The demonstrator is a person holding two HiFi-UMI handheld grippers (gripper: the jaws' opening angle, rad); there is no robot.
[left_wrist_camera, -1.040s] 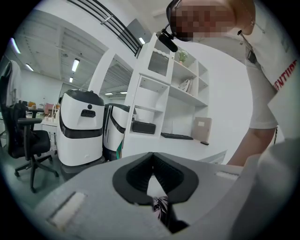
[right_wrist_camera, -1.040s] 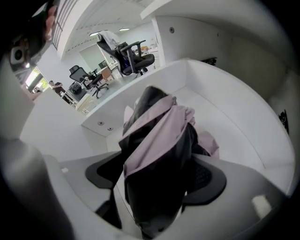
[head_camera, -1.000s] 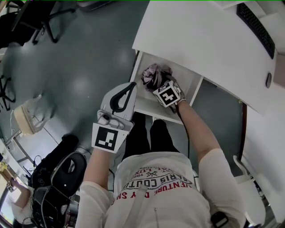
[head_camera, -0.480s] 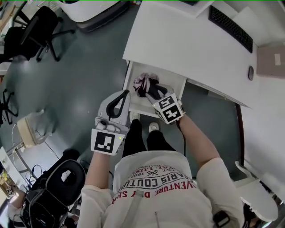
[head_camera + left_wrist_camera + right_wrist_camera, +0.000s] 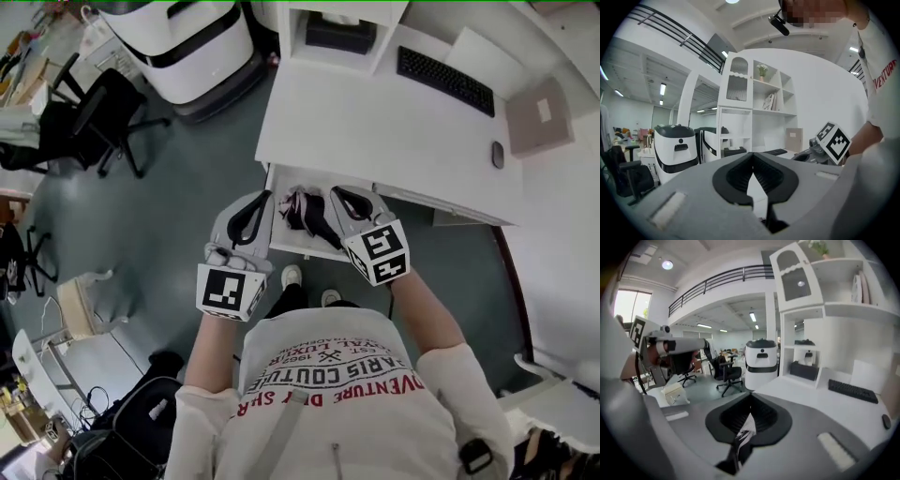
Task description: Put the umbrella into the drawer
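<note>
- My right tool (image 5: 349, 199) is pinching a crumpled fabric fold of the umbrella (image 5: 302, 206), which is lying in the white drawer (image 5: 284, 240).
- My left tool (image 5: 258, 204) is hovering clenched, empty.

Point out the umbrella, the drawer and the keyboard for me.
umbrella (image 5: 302, 208), head view, on its bunched fabric.
drawer (image 5: 289, 242), head view, on bare white near its front.
keyboard (image 5: 445, 80), head view, on its keys.

White red-lettered T-shirt (image 5: 328, 375); grey left claw (image 5: 262, 197), right claw (image 5: 339, 192)
</note>
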